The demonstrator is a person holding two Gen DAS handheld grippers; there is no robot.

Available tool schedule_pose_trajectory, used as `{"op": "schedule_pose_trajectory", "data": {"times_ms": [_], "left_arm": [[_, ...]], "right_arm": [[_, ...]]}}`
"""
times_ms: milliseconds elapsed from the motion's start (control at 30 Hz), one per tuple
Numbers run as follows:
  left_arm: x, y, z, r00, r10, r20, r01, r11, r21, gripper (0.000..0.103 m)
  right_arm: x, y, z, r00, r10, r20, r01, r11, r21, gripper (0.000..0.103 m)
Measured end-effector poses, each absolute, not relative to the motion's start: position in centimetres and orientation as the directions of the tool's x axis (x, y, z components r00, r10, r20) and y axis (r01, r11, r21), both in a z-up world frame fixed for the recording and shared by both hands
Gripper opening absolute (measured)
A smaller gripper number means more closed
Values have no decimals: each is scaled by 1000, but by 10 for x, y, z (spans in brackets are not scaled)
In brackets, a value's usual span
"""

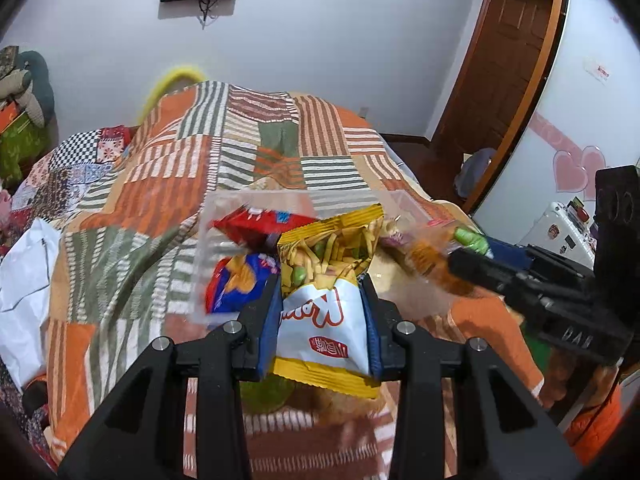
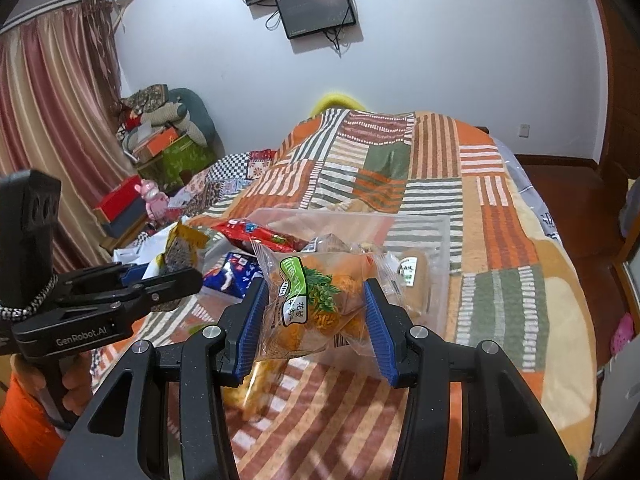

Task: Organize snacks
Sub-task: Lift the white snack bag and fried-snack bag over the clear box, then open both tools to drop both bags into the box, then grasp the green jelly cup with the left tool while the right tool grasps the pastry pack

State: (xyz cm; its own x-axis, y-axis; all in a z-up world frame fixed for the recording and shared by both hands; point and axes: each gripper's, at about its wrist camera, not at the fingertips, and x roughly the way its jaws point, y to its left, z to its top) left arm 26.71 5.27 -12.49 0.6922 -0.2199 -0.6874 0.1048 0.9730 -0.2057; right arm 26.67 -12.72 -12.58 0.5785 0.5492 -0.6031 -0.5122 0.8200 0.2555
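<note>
While both wrists tip forward and downward over the bed, each black two-finger tool is clamped on a snack packet. Nearest in the left wrist view, the left tool [image 1: 322,312] has its blue pads pressed on either side of a yellow-and-white plastic snack bag [image 1: 324,296] printed with pale sticks and green peas; the bag stands upright between the fingers, its yellow crimped bottom edge hanging toward the camera. In the right wrist view, the right tool [image 2: 316,320] grips a clear plastic packet of orange crunchy pieces with a green-and-white label [image 2: 308,304], the pads pressing its two sides and the packet tilted slightly leftward.

Just beyond both packets lies a clear shallow plastic tray [image 2: 424,232] resting on the orange, green and white striped patchwork blanket [image 1: 256,140] that covers the bed. Inside the tray's left part sit a red foil snack packet [image 1: 260,222] and, nearer, a blue-and-orange snack packet [image 1: 240,280]; a small brown-and-white wrapped snack [image 2: 412,268] lies toward the tray's right side. Each tool shows at the edge of the other's view, both reaching in toward the tray from opposite sides, and fingers [image 2: 74,396] wrap the left tool's handle.

Farther off, a white plastic bag [image 1: 24,280] lies at the bed's left edge, and a dark screen [image 2: 316,10] hangs on the white wall.
</note>
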Motion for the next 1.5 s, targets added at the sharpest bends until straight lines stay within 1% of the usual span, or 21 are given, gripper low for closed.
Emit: {"op": "schedule_pose_trajectory", "data": {"times_ms": [333,633,733,800,833,900,933,1000,1067,1233,1300,1500], "left_arm": [[308,49,-142,674,-220,-706,85,971,-221,36],[320,39,-151,665,-202,-719,102,978,-180,36],[321,42,-154,653,-206,-729,97,977,-189,42],[322,45,-156,640,-214,-738,87,974,-208,49],[322,46,-156,637,-218,-739,82,973,-217,51],[318,48,-155,641,-220,-735,76,972,-224,55],[315,49,-153,644,-214,-734,72,973,-220,56],[310,48,-149,653,-210,-727,76,974,-213,62],[304,48,-144,666,-205,-717,81,976,-204,66],[285,48,-127,696,-185,-693,89,981,-172,68],[277,50,-121,709,-174,-684,84,983,-164,70],[254,62,-108,725,-146,-673,60,987,-150,71]], "right_arm": [[287,-112,-132,586,528,-615,-520,827,214,45],[286,-95,-140,577,506,-641,-547,823,156,45],[286,-98,-139,565,516,-644,-551,817,171,47],[288,-100,-138,555,518,-651,-552,815,178,47],[289,-101,-138,545,525,-654,-555,810,188,48],[288,-102,-138,527,534,-661,-555,805,208,55],[287,-103,-138,525,534,-662,-553,806,211,57],[284,-104,-136,532,532,-659,-551,808,208,58],[281,-106,-135,532,533,-658,-550,808,211,58],[272,-112,-127,541,537,-647,-542,811,220,58],[268,-115,-124,547,537,-643,-538,813,221,60],[257,-119,-119,548,548,-632,-533,811,242,65]]}}
